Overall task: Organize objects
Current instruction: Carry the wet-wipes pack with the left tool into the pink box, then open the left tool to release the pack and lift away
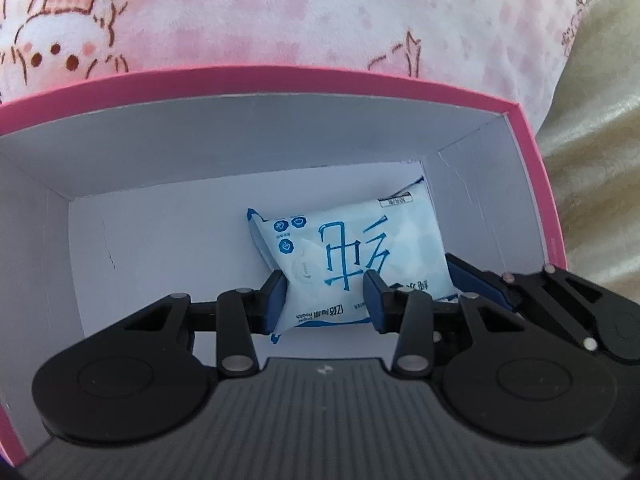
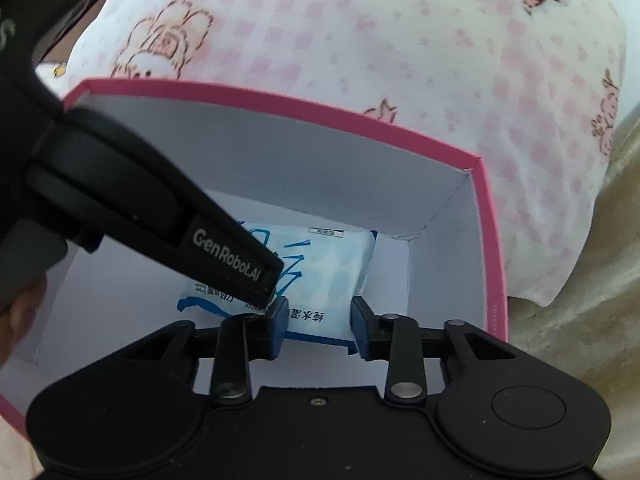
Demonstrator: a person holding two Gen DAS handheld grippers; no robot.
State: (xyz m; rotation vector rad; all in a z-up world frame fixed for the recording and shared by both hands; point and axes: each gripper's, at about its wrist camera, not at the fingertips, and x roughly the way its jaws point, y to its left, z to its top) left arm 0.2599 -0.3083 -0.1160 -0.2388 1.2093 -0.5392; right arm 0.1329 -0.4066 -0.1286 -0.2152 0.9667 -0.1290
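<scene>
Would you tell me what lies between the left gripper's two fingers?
The wipes packet, lying in the pink box; the left wrist view shows it.

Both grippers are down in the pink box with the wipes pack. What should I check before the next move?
1. Wipes pack inside the pink box: ok.
2. Left gripper pinching the pack's near edge: ok.
3. Right gripper shut on that same edge: ok.
4. Pack lying flat on the box floor: cannot tell.
5. Grippers clear of each other: not ok, the left one's finger sits right against the right one's pad.
</scene>
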